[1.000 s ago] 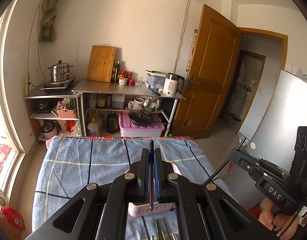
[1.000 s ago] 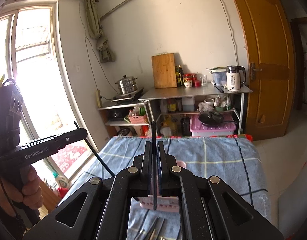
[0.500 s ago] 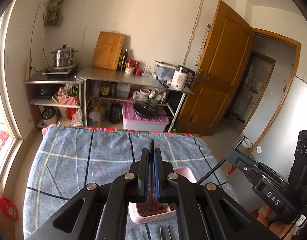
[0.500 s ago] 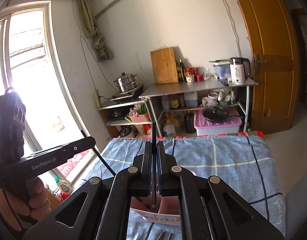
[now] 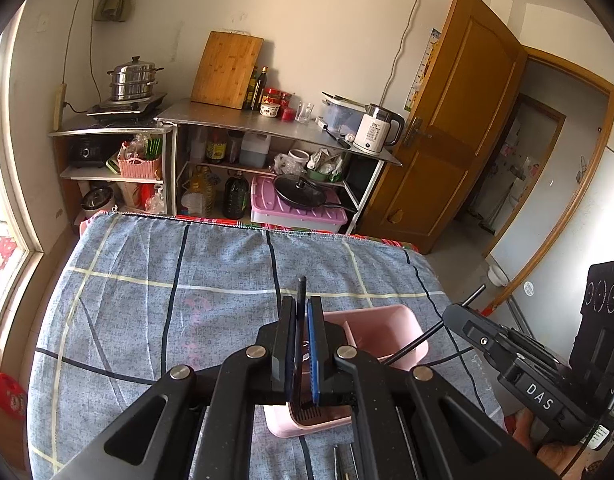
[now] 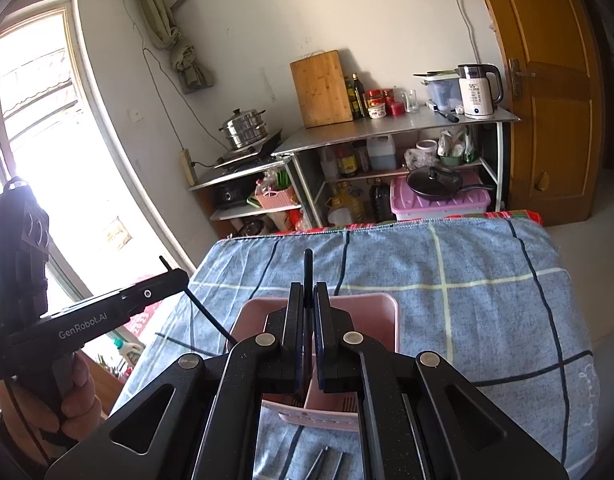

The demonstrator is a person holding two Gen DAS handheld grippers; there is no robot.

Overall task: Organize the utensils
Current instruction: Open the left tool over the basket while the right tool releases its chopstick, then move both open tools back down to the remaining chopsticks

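Note:
A pink utensil holder (image 5: 381, 330) (image 6: 357, 306) stands on the blue checked cloth (image 5: 155, 304), divided into compartments. My left gripper (image 5: 302, 305) hangs just above its near left part, shut on a thin black chopstick (image 5: 301, 286) that pokes up past the fingertips. My right gripper (image 6: 308, 290) hovers over the holder too, shut on a second black chopstick (image 6: 307, 264). Each view shows the other gripper from the side: the right one (image 5: 459, 314) with its stick slanting down to the holder's right rim, the left one (image 6: 179, 280) with its stick slanting to the left rim.
Several metal utensils (image 5: 343, 460) (image 6: 325, 462) lie on the cloth in front of the holder. Beyond the table's far edge stand a steel shelf (image 5: 267, 124) with a kettle, a cutting board and bottles, a pink storage box, and an open wooden door (image 5: 459, 128). A window is at the left.
Both grippers have sunk toward the table and come closer to the pink holder, which now shows larger under the fingers. Each stays shut on its chopstick.

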